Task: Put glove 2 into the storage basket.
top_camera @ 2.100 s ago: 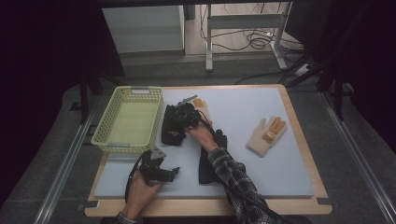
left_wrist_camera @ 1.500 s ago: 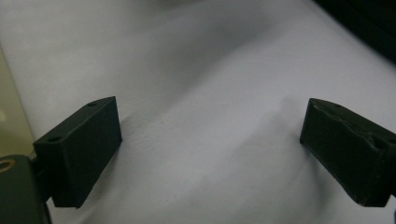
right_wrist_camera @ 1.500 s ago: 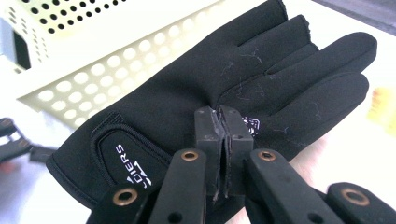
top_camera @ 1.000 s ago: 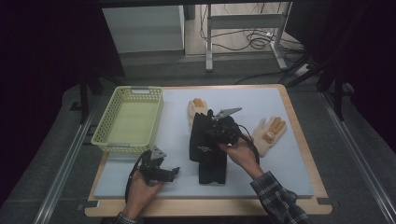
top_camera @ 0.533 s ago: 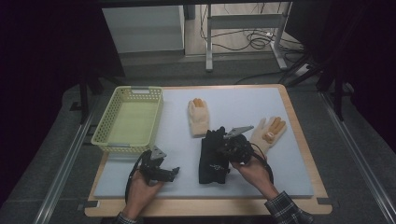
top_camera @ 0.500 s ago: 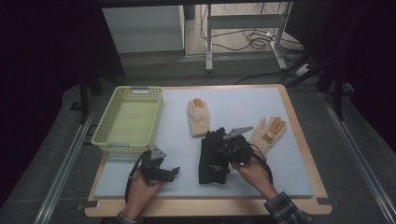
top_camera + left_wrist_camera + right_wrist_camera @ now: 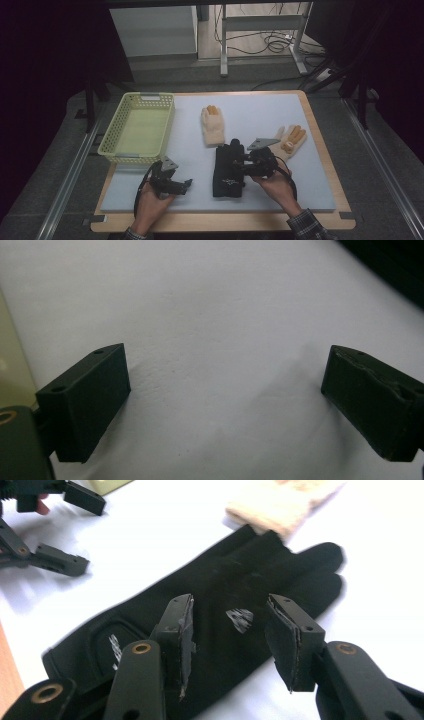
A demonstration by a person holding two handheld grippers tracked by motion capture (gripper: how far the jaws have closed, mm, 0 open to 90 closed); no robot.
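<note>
Black glove (image 7: 227, 170) laid flat on white mat (image 7: 310, 175) near front edge, fingers pointed toward far side. Right gripper (image 7: 239, 161) held just over glove's right side, jaws parted, nothing grasped; glove seen between and beneath jaws in right gripper view (image 7: 235, 625). Left gripper (image 7: 184, 184) rested on mat left of glove, jaws spread wide, nothing held. Cream glove (image 7: 214, 126) placed just beyond black glove; second cream glove (image 7: 290, 140) off to right. Yellow-green basket (image 7: 137, 129) set at mat's left edge.

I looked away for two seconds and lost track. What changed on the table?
The right gripper swung from near the basket rightward and back toward the person, uncovering a cream glove, and now hangs open over the black glove. The left gripper and the other cream glove stayed put.
</note>
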